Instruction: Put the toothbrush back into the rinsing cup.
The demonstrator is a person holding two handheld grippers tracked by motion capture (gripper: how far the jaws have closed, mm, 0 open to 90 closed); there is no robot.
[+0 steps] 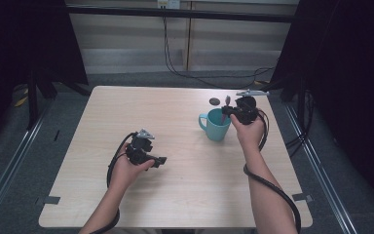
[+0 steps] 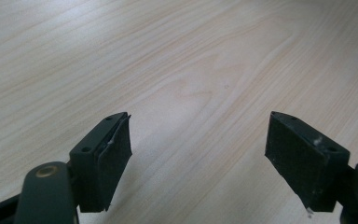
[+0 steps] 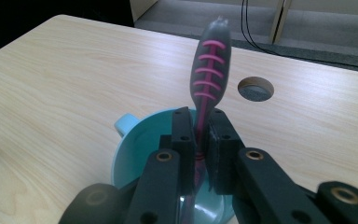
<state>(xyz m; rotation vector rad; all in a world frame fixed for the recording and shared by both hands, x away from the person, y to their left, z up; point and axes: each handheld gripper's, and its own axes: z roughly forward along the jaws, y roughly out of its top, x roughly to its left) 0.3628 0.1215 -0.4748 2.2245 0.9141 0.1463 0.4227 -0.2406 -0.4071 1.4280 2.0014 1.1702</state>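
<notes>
A teal mug [image 1: 215,127] stands on the right half of the wooden table [image 1: 185,195], handle turned left. My right gripper [image 1: 225,113] is over its rim, shut on a grey toothbrush with pink ribs [image 1: 227,101]. In the right gripper view the toothbrush [image 3: 209,65] stands upright between the closed jaws of my right gripper [image 3: 199,114], its lower end going down into the mug [image 3: 135,140]. My left gripper [image 1: 161,161] rests low over the table's left-centre, pointing right. In its own view my left gripper [image 2: 198,116] is open, with bare wood between the jaws.
A round cable hole [image 1: 215,101] lies in the tabletop just behind the mug, and in the right gripper view the hole [image 3: 256,88] is beyond the toothbrush. Black stands and cables flank the table on both sides. Cables trail from both grippers along the forearms.
</notes>
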